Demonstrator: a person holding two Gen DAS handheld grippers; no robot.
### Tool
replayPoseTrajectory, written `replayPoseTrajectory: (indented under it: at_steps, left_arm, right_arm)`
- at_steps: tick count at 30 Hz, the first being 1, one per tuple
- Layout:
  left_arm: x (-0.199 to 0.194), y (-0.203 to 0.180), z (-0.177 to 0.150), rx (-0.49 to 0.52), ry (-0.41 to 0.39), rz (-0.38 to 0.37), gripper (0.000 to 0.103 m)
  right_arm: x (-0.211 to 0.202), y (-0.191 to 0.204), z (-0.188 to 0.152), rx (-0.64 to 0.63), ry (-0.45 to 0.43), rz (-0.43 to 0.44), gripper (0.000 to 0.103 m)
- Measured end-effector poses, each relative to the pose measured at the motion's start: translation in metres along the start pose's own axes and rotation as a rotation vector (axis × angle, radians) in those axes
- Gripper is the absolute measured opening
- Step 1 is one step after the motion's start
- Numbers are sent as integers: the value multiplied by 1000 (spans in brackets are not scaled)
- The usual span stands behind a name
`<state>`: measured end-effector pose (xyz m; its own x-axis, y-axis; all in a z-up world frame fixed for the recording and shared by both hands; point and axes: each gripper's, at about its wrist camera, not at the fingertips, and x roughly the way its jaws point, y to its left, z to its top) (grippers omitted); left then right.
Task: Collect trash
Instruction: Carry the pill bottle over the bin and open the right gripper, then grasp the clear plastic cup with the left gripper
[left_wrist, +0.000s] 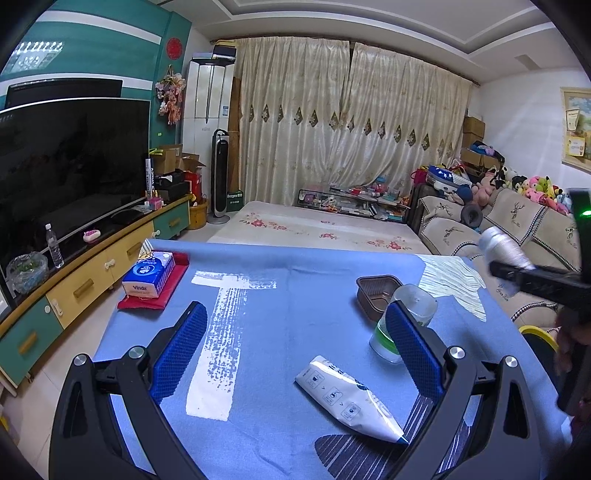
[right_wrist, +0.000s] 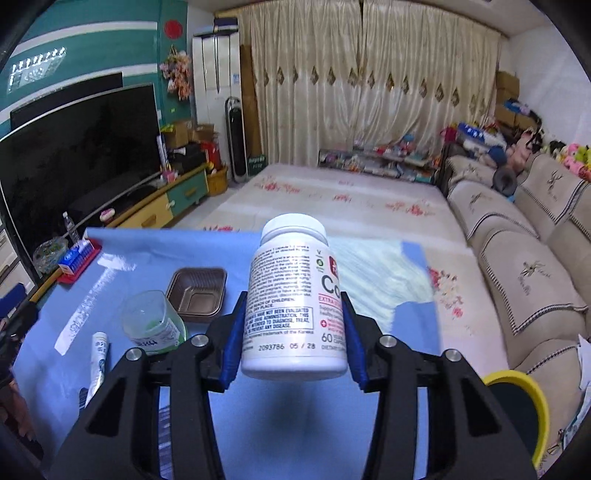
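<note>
Living room: blue-clothed surface (left_wrist: 280, 295), dark television (left_wrist: 70, 162) on a low cabinet to one side, sofa (right_wrist: 517, 266) on the other, cream curtains behind.

Landmark: brown tray (left_wrist: 378, 295) on the surface.

Right tool (right_wrist: 293, 332) is clenched on a white pill bottle (right_wrist: 295, 299), held upright above the surface, beside the tray; the bottle's label is partly covered by the blue pads (right_wrist: 236, 332). Left wrist view shows this bottle (left_wrist: 504, 249) only as a blur at the frame edge, on a dark bar of the right tool (left_wrist: 517, 271).

Left tool (left_wrist: 295, 354) is released, fingers wide apart, nothing between them. Its right pad (left_wrist: 413, 354) hides part of a clear green-labelled bottle (left_wrist: 406, 321) touching the tray's near side; the right wrist view shows it (right_wrist: 153, 323) whole.

White pouch (left_wrist: 349, 398) lies flat, nearer than the tray; in the right view it (right_wrist: 98, 362) is cut off by the tool frame.

Tissue pack (left_wrist: 149, 273) on a red cloth, well apart from the tray, at the television side.

Yellow-rimmed bin (right_wrist: 524, 413), beyond the surface edge on the sofa side, only partly visible.
</note>
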<state>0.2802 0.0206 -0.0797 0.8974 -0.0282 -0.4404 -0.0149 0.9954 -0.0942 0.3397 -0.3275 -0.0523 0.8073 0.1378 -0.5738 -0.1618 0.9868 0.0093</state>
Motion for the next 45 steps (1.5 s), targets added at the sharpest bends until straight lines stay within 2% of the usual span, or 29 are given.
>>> replayPoseTrajectory:
  at_steps: [4, 9, 14, 20, 23, 26, 31, 35, 37, 38, 41, 45]
  left_arm:
    - [-1, 1, 1, -2, 3, -1, 96]
    - [-1, 0, 1, 4, 3, -5, 96]
    - [0, -3, 0, 10, 8, -11, 96]
    - [2, -6, -1, 18, 16, -12, 96]
    - [2, -6, 0, 18, 17, -12, 96]
    - [2, -6, 0, 19, 19, -15, 96]
    - [3, -12, -2, 41, 26, -30, 96]
    - [2, -18, -4, 59, 30, -45, 96]
    - [1, -21, -4, 71, 28, -52, 96]
    - [1, -24, -4, 80, 31, -56, 96]
    - [2, -35, -6, 109, 51, -92, 96]
    - [8, -57, -6, 166, 111, -141, 96]
  right_arm:
    - [-24, -40, -11, 51, -8, -64, 45]
    - [-46, -110, -42, 161, 26, -188, 45]
    - [-47, -176, -91, 279, 123, -308, 45]
    - [-34, -212, -134, 360, 213, -374, 45]
    - [-34, -212, -137, 379, 210, -409, 51]
    - [-45, -200, -120, 421, 147, -394, 53]
    - [-64, -153, -65, 432, -30, -261, 71]
    - [-58, -103, -26, 390, -121, -155, 72]
    - [-55, -82, -22, 357, -160, -144, 76]
    - [-52, -73, -22, 334, -170, -147, 78]
    - [-34, -54, -29, 254, -115, -174, 79]
    - [-23, -51, -32, 250, -85, -172, 79]
